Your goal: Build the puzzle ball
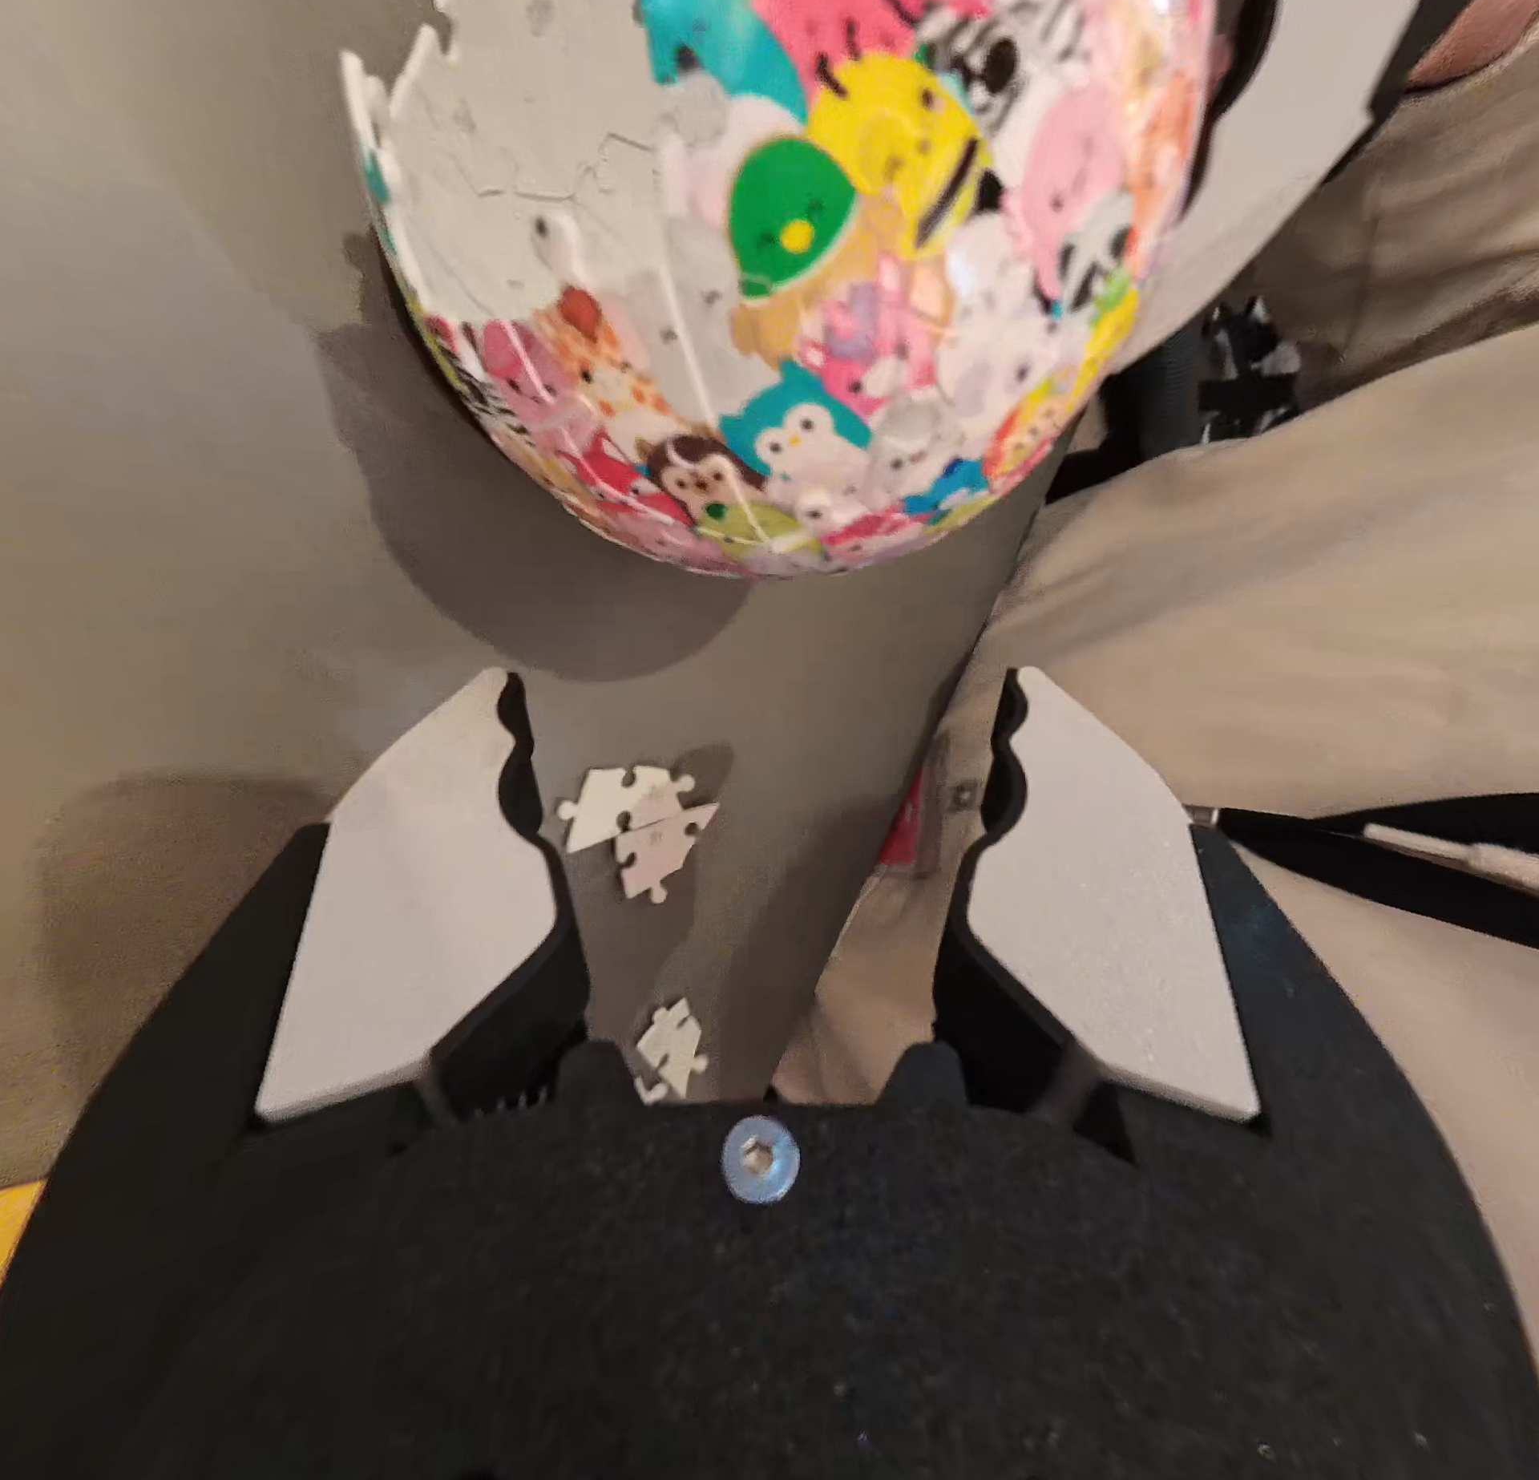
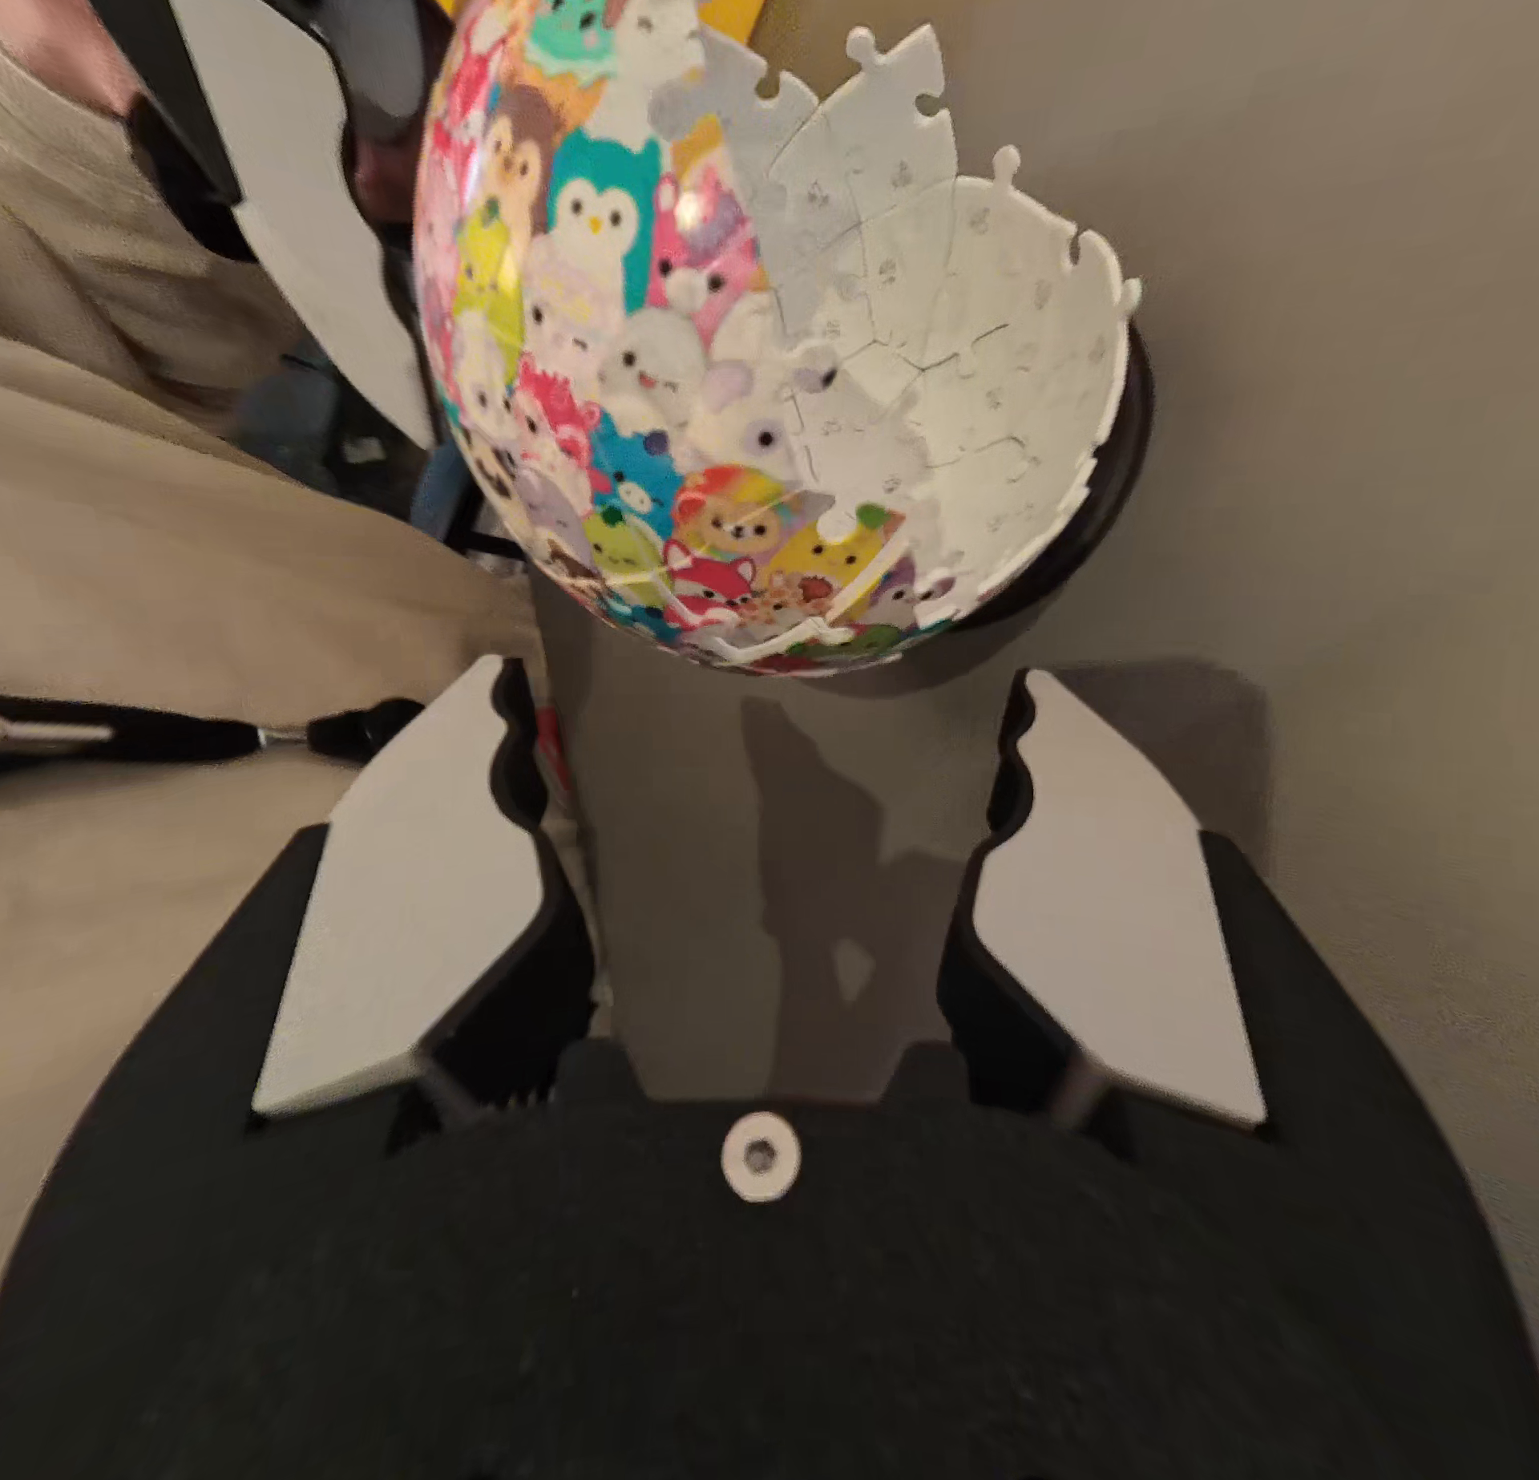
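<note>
The half-built puzzle ball [image 1: 749, 274], a glossy curved plastic shell printed with bright cartoon animals outside and matte white inside, is sitting tilted on a dark round ring stand [image 2: 1116, 474] on the grey tabletop [image 1: 208, 524], apparently near the table edge closest to the person. Its open rim is showing a jagged line of knobs and notches where pieces are missing.

Loose white puzzle pieces [image 1: 641, 824], lying blank side up, are resting on the table nearer the left gripper, with another single piece [image 1: 670, 1048] closer still.

The left gripper [image 1: 762, 715], black with pale flat finger plates and wavy inner pads, is hovering with its fingers spread apart and holding nothing. The right gripper [image 2: 762, 715] is likewise standing wide and empty, facing the ball's open side.

Beige fabric [image 1: 1249, 607], seemingly the person's clothing, is lying along the table's edge.

The likely next step is picking a loose piece. The thin, flat pieces could slip from the pads, and pressing one into the rim could roll the shell off its ring or pop seated neighbours loose, since the snug joints are holding by friction alone.
</note>
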`<state>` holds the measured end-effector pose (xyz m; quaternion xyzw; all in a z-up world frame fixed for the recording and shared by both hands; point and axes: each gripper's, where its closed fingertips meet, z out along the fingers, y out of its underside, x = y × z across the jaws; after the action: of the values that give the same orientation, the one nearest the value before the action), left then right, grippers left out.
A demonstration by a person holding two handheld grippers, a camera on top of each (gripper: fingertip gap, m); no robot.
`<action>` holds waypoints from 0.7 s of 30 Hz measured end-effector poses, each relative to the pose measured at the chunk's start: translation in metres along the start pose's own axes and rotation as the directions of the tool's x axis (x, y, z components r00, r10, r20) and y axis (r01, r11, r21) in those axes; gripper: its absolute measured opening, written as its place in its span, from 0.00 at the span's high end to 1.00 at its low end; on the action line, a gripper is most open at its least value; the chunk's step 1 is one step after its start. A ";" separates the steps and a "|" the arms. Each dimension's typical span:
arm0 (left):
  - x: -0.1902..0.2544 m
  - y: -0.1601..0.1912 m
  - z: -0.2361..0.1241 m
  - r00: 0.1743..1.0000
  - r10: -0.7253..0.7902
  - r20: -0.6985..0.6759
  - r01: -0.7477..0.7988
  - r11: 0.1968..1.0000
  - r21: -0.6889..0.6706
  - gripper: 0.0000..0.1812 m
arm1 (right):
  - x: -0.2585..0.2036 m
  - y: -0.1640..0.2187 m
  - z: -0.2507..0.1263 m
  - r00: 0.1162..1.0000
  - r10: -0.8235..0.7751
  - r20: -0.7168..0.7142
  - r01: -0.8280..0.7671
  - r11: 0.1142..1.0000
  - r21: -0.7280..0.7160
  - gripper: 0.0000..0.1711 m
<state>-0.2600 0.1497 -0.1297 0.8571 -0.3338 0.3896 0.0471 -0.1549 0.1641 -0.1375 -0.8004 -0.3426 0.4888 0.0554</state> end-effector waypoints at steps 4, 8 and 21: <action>-0.005 -0.003 0.001 1.000 -0.011 -0.018 0.009 0.996 -0.086 0.38 | -0.007 -0.007 0.001 0.998 0.058 0.037 -0.059 0.998 0.013 0.36; -0.008 -0.004 0.006 0.994 -0.067 -0.088 0.052 0.985 -0.162 0.36 | -0.005 -0.002 0.009 0.994 0.106 0.028 -0.104 0.993 -0.050 0.35; 0.008 -0.024 0.020 0.997 -0.028 -0.065 0.016 0.986 -0.169 0.39 | -0.004 -0.008 0.015 0.996 0.086 -0.017 -0.086 0.996 -0.037 0.41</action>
<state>-0.2287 0.1570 -0.1335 0.8401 -0.3542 0.3881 0.1347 -0.1725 0.1640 -0.1389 -0.8190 -0.3167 0.4781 0.0216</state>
